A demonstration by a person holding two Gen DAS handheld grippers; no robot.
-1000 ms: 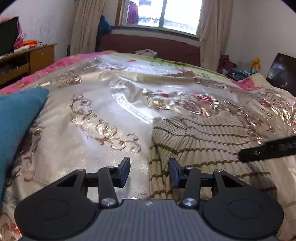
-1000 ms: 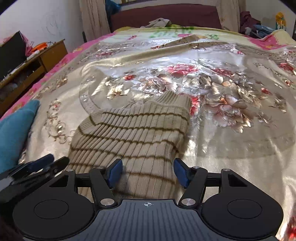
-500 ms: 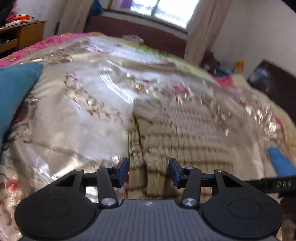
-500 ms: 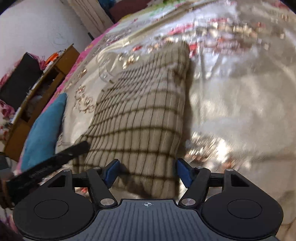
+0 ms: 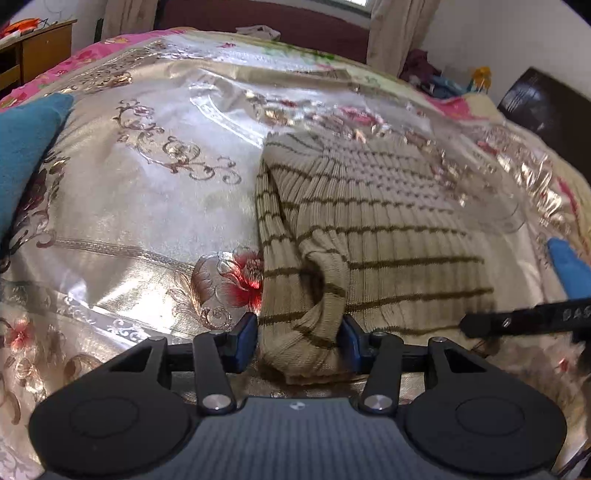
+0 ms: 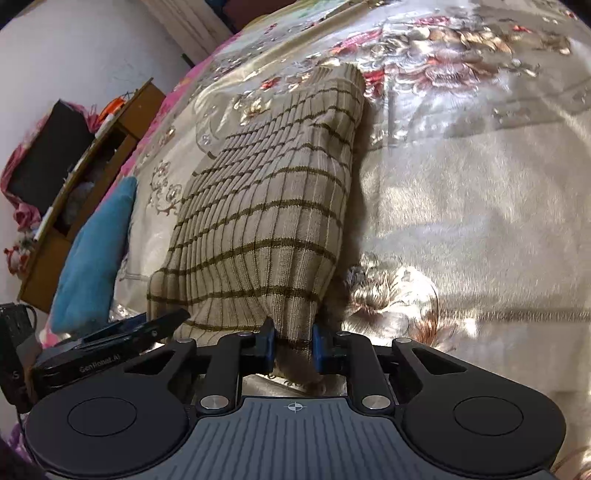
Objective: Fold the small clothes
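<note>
Closest to us, our right gripper [image 6: 293, 349] had just been closing, and its blue pads [image 6: 270, 347] were pinched on the near right corner of the striped knit sweater [image 6: 269, 206], the ribbed cloth bunched between them. Our left gripper [image 5: 299, 341] stood at the sweater's near left corner, where a rolled cuff or fold of the knit sat between the fingers [image 5: 245, 341]; the jaws were partly apart, with a sliver of gap at the left pad, and we could not tell whether the right pad pressed the fabric.

Further out, the sweater, beige with thin brown stripes, lay flat on the shiny gold floral bedspread [image 5: 147, 206], stretching away from us toward the middle of the bed. In the left wrist view the tip of our right gripper reached in from the right edge, just beside the sweater's near hem.

Off to the left a teal cushion [image 5: 26, 147] rested on the bedspread, apart from the sweater. Beyond it a wooden cabinet [image 6: 92, 173] stood against the wall, and at the far end we saw a dark red headboard [image 5: 295, 26] and curtains [image 5: 399, 33].
</note>
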